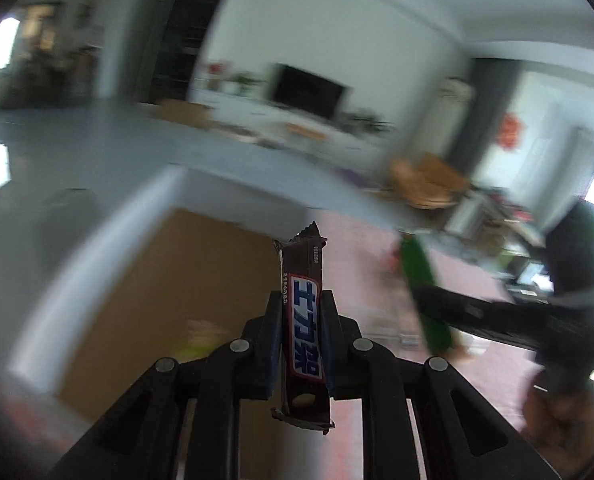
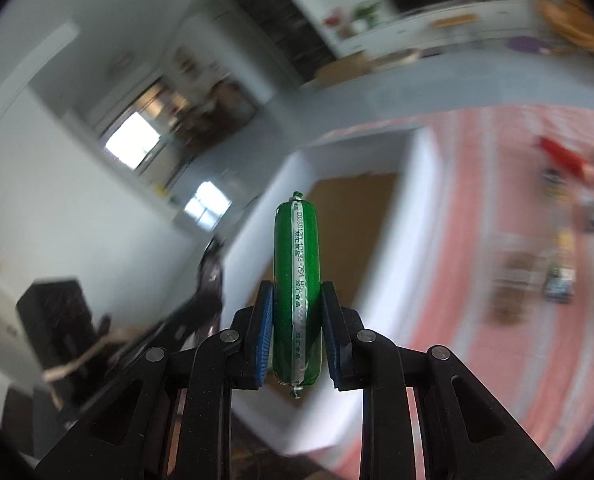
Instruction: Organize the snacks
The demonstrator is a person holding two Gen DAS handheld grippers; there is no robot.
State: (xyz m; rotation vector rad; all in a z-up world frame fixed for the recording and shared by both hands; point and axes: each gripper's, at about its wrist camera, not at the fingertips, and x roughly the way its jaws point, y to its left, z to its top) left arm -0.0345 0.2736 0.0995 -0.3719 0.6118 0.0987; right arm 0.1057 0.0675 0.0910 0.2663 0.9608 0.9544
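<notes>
Now both grippers carry snacks above a white box (image 2: 413,216): left gripper (image 1: 301,344) clamps a brown chocolate bar (image 1: 303,332), right gripper (image 2: 297,320) clamps a green sausage stick (image 2: 297,292); next, likely lowering each into the box

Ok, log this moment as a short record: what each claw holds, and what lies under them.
left claw: shut on a brown chocolate bar, held lengthwise
right claw: shut on a green sausage stick, held lengthwise
below: white box with a brown floor, on a pink striped cloth
other snacks: several on the cloth, too blurred to name
</notes>
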